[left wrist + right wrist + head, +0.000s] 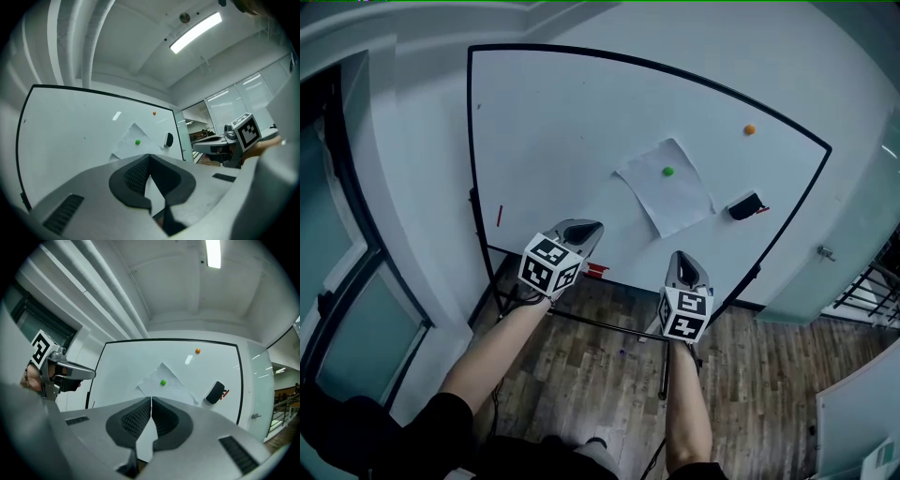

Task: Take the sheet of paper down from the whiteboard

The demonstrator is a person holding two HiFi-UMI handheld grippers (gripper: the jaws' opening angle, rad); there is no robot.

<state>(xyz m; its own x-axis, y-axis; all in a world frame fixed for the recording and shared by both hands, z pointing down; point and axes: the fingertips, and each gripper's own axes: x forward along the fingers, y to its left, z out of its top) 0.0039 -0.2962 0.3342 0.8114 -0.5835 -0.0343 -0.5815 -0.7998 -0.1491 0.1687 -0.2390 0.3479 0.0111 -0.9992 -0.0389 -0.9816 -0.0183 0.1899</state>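
White sheet of paper (667, 192) is hanging under green magnet (667, 172). Left gripper (584, 228) and right gripper (685, 256) are hovering short of it, jaws together, empty. Approach step, likely calling next for reaching and opening.

The right hand-held gripper (151, 399) hides the lower part of the sheet of paper (174, 383).

No words or numbers are legible; the left cube (549, 263) and right cube (684, 314) bear only square markers.

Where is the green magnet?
In the head view the green magnet pins the sheet of paper to the whiteboard, right of centre, left of the black eraser.
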